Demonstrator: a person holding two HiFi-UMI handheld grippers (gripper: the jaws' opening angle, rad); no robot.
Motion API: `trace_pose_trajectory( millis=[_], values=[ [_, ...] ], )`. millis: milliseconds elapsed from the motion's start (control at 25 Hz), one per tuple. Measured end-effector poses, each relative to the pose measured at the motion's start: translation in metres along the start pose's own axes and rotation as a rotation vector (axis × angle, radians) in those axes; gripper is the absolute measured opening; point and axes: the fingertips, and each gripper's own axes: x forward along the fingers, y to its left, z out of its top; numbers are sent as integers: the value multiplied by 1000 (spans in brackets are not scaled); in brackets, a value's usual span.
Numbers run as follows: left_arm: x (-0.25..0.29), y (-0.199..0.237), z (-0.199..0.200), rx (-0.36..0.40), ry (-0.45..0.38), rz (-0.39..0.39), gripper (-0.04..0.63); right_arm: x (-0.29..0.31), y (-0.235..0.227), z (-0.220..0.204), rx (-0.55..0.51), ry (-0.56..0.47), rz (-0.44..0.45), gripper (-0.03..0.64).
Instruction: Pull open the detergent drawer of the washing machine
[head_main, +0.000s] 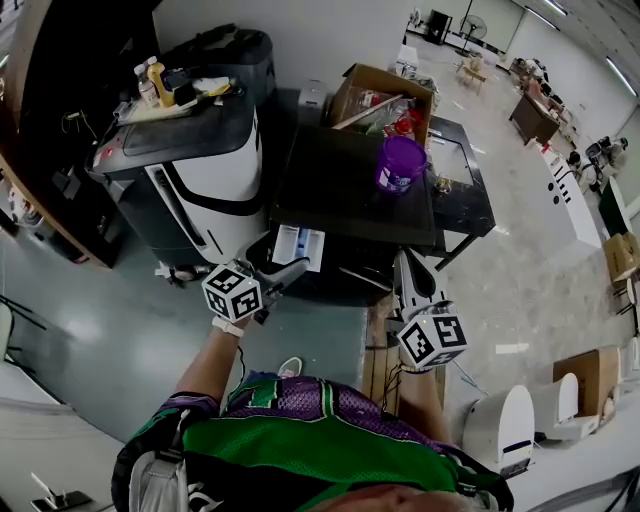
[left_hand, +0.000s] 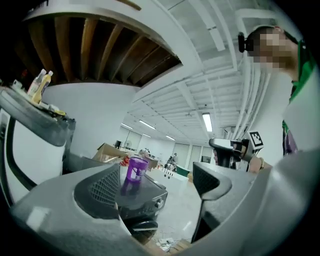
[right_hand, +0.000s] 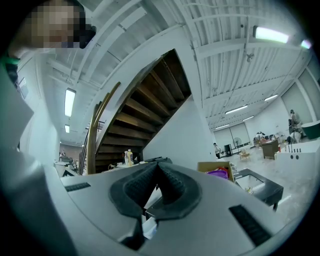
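The black washing machine (head_main: 340, 190) stands in front of me, seen from above, with a purple container (head_main: 401, 163) on its lid. A white panel (head_main: 298, 246) shows on its front upper left; I cannot tell whether it is the drawer. My left gripper (head_main: 291, 272) hovers just before that panel, open and empty. In the left gripper view the left gripper (left_hand: 160, 187) frames the machine's corner (left_hand: 142, 197) and the purple container (left_hand: 135, 168). My right gripper (head_main: 407, 263) is held by the machine's front right. The right gripper (right_hand: 157, 192) is shut on nothing.
A white and black appliance (head_main: 205, 175) with bottles (head_main: 152, 82) on top stands to the left of the washer. A cardboard box (head_main: 381, 98) sits behind it and a dark glass-topped table (head_main: 458, 180) to its right. Wooden pallet boards (head_main: 378, 350) lie on the floor.
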Motion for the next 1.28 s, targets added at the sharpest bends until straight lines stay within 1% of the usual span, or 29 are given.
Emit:
trace_pose_trajectory(
  millis=[80, 160, 240, 320, 400, 440, 520, 680, 720, 800, 1000, 1120, 1280],
  values=[
    [-1, -7, 17, 48, -18, 12, 468, 1, 1, 2, -1, -4, 3, 2],
    [-1, -11, 30, 80, -30, 29, 468, 2, 1, 3, 0, -7, 6, 2],
    [-2, -13, 39, 96, -36, 38, 466, 4, 2, 4, 3, -9, 8, 2],
    [-1, -15, 43, 99, -35, 29, 465, 5, 2, 4, 6, -11, 8, 2],
    [0, -18, 45, 104, -32, 22, 448, 5, 2, 3, 7, -11, 8, 2],
    [-1, -19, 46, 109, -33, 22, 423, 5, 2, 3, 6, -11, 8, 2],
    [-2, -21, 49, 124, -40, 27, 299, 5, 1, 3, 5, -9, 7, 2],
    [-3, -24, 56, 153, -52, 52, 215, 4, -1, 4, 8, -12, 3, 2],
    [-3, -25, 58, 167, -54, 62, 201, 4, -2, 4, 8, -12, 2, 2],
    [-2, -28, 62, 199, -55, 77, 150, 3, -3, 4, 8, -12, 0, 2],
    [1, -37, 68, 253, -47, 87, 90, 2, -4, 7, 3, -16, 0, 2],
    [2, -39, 70, 267, -46, 95, 44, 3, -5, 7, 2, -17, -1, 2],
    [2, -38, 73, 279, -47, 117, 21, 3, -5, 8, 2, -20, 1, 2]
  ],
)
